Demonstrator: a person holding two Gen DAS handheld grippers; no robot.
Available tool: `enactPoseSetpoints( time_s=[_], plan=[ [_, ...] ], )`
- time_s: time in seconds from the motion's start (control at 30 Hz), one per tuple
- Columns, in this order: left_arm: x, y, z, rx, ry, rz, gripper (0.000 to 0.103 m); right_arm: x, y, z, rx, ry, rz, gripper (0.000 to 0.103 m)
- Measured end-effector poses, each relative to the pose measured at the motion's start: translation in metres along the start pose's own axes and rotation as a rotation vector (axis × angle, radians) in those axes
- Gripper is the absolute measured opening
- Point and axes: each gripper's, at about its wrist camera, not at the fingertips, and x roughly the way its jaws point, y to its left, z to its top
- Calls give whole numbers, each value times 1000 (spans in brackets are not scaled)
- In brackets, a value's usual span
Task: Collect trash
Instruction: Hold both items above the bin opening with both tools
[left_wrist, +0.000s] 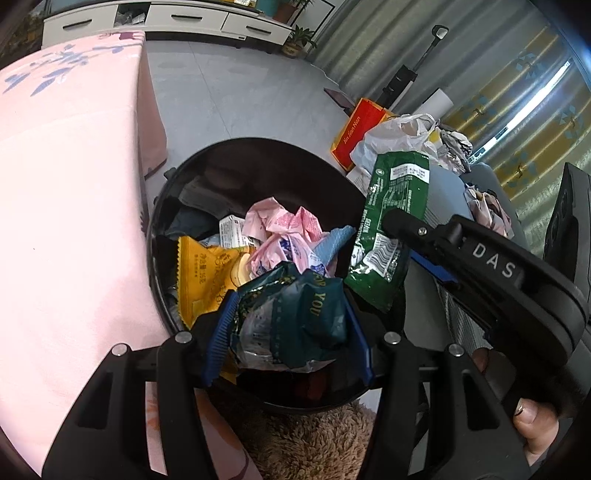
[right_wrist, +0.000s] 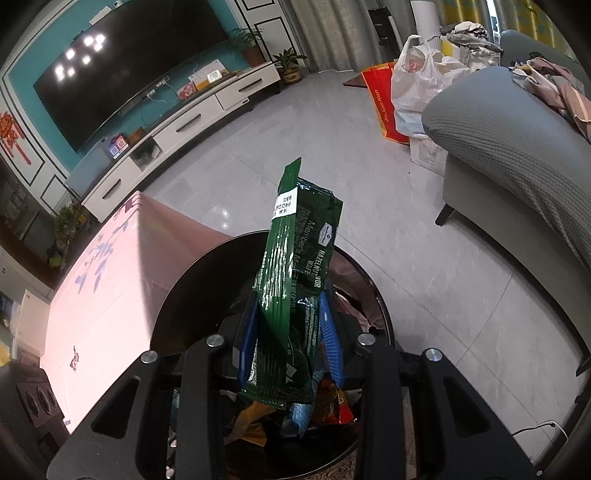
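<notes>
A home living room: wall television (right_wrist: 122, 77), white media cabinet (right_wrist: 192, 125), grey sofa (right_wrist: 517, 147).

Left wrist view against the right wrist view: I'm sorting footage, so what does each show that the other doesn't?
Only the left wrist view: the left gripper shut on a crumpled teal wrapper, and the yellow packet in the bin.
Only the right wrist view: the TV and the sofa.
Both: the green wrapper in the right gripper, the black bin, the pink cloth.

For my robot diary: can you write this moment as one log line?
left gripper: shut on teal wrapper | right gripper: shut on green wafer bag | both over black bin
</notes>
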Motion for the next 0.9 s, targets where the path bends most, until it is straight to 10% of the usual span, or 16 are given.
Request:
enactPoseSetpoints(
  time_s=[0.9],
  plan=[
    [7, -3, 6, 16, -5, 5, 56, 9, 1, -2, -13, 22, -36, 33]
  ],
)
